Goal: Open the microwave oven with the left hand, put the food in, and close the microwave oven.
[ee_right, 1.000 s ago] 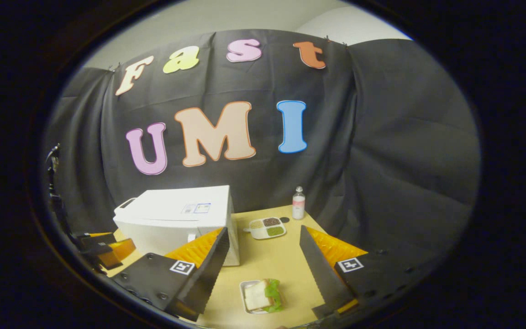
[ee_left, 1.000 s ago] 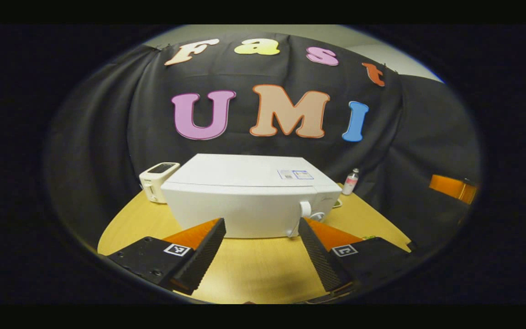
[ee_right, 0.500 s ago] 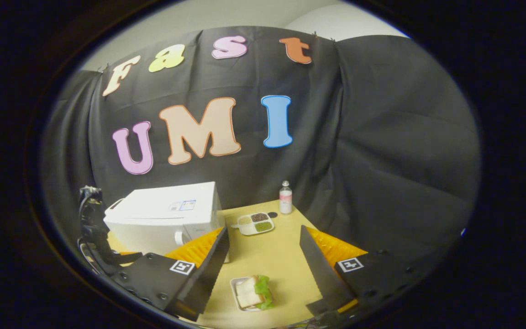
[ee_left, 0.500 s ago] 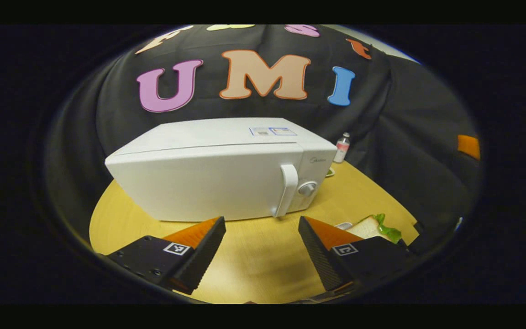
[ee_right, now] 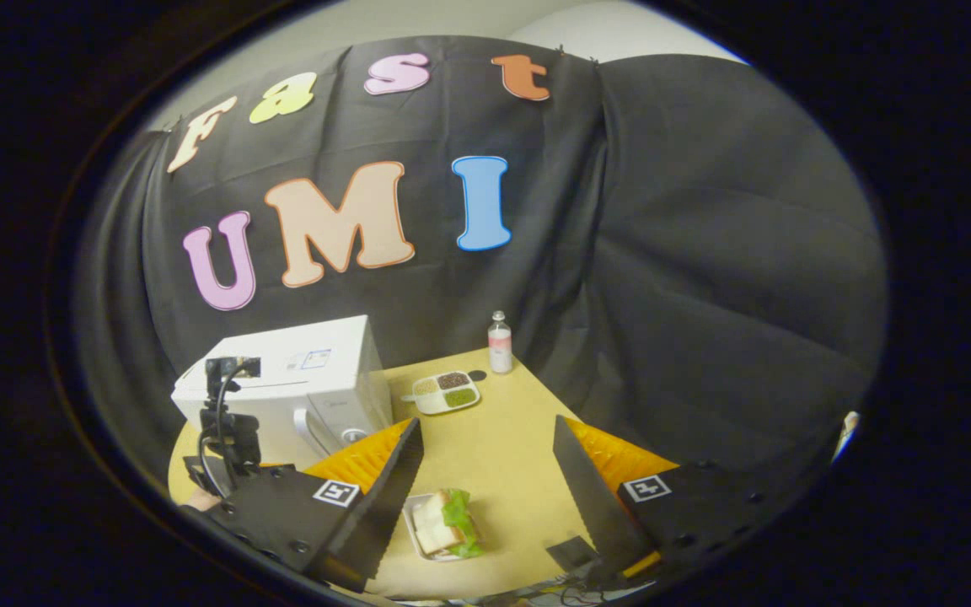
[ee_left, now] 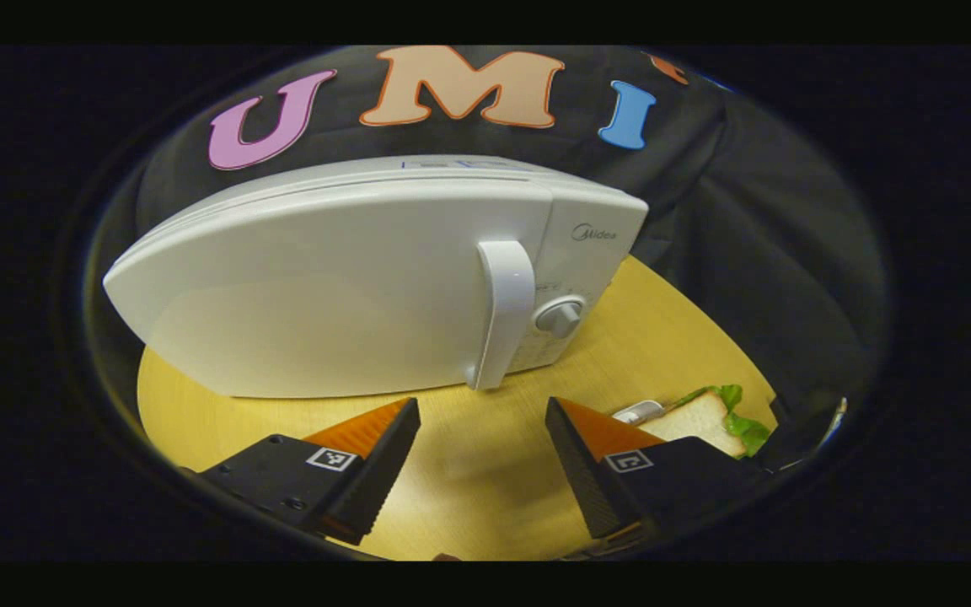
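Microwave oven (ee_left: 342,287): white, door closed, standing toward the far left part of the round wooden tabletop (ee_left: 485,472); seen close and head-on in the left gripper view, farther off at the left in the right gripper view (ee_right: 300,379). Door handle (ee_left: 502,312): white vertical bar at the door's right edge, untouched. Control knob (ee_left: 559,318): round, just right of the handle on the control panel. Left gripper (ee_left: 481,459): fingers spread wide with nothing between them, held above the bare tabletop in front of the oven, the handle lying ahead of the gap and apart from both fingers. Right gripper (ee_right: 485,497): fingers likewise spread wide and empty, poised over the near part of the tabletop. Food, a sandwich (ee_right: 443,527): white bread with green lettuce showing at the edge, lying in a small white tray (ee_right: 412,527) on the near tabletop, to the right of the oven and in front of it; in the right gripper view it sits low between the fingers, close to the left-hand one, not gripped; in the left gripper view it appears at the lower right (ee_left: 705,417), partly hidden behind the right-hand finger. Divided dish (ee_right: 446,392): white, compartments holding dark and green contents, set on the far tabletop to the right of the oven. Bottle (ee_right: 500,343): small, clear with a pink band, upright at the far edge near the black cloth wall, just beyond the divided dish.
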A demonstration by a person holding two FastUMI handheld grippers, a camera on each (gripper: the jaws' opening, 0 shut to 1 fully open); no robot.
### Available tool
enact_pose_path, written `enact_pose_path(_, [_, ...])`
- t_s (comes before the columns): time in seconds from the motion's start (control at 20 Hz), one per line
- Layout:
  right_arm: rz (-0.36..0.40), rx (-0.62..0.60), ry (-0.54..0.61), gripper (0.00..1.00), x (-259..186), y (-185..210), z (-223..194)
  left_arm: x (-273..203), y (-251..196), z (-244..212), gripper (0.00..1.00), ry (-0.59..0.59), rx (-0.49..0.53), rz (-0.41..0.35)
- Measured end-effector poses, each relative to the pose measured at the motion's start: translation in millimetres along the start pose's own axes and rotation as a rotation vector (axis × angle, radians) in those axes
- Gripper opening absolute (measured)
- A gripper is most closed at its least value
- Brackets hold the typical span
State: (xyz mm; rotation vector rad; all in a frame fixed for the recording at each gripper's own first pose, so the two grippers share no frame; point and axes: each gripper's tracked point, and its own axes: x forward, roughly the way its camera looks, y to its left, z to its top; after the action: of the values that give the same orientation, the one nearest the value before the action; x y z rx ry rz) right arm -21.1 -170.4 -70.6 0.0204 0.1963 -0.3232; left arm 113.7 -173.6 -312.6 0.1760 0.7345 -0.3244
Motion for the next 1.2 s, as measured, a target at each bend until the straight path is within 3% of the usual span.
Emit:
enact_pose_path(0.2, [-0.014, -0.007, 0.005, 0.97, 5, -6, 1, 23, 6, 0, 0.89, 0.040, 0.018, 0.021])
enact_pose_path(0.3, [-0.014, -0.003, 0.012, 0.92, 9, -7, 1, 29, 8, 3, 0.88, 0.043, 0.027, 0.031])
enact_pose_path(0.35, [-0.012, 0.000, 0.017, 0.97, 11, -5, 1, 33, 8, 6, 0.87, 0.040, 0.030, 0.035])
enact_pose_path(0.55, [-0.003, 0.002, 0.036, 0.97, 15, -3, -1, 45, 5, 14, 0.82, 0.020, 0.018, 0.052])
enact_pose_path(0.65, [-0.002, -0.006, 0.045, 0.92, 16, -5, -4, 51, 3, 16, 0.78, 0.024, 0.005, 0.056])
enact_pose_path(0.7, [-0.001, -0.009, 0.054, 0.97, 17, -7, -6, 54, 1, 17, 0.74, 0.023, -0.017, 0.057])
enact_pose_path(0.8, [0.007, -0.012, 0.072, 0.92, 19, -6, -11, 58, -3, 19, 0.55, 0.026, -0.093, 0.061])
enact_pose_path(0.9, [0.020, -0.019, 0.076, 0.97, 19, -2, -12, 61, -2, 18, 0.44, 0.040, -0.159, 0.078])
enact_pose_path(0.95, [0.026, -0.026, 0.076, 0.97, 20, -1, -14, 65, 0, 17, 0.50, 0.047, -0.179, 0.095])
enact_pose_path(1.0, [0.033, -0.035, 0.079, 0.97, 20, 1, -15, 66, 3, 16, 0.39, 0.049, -0.193, 0.112])
enact_pose_path(1.05, [0.039, -0.043, 0.083, 0.92, 20, 3, -18, 66, 2, 16, 0.29, 0.043, -0.198, 0.120])
enact_pose_path(1.15, [0.057, -0.047, 0.092, 0.92, 20, 5, -22, 66, 2, 15, 0.32, 0.061, -0.160, 0.142])
enact_pose_path(1.2, [0.066, -0.041, 0.096, 0.92, 18, 7, -23, 65, 3, 14, 0.25, 0.063, -0.119, 0.161])
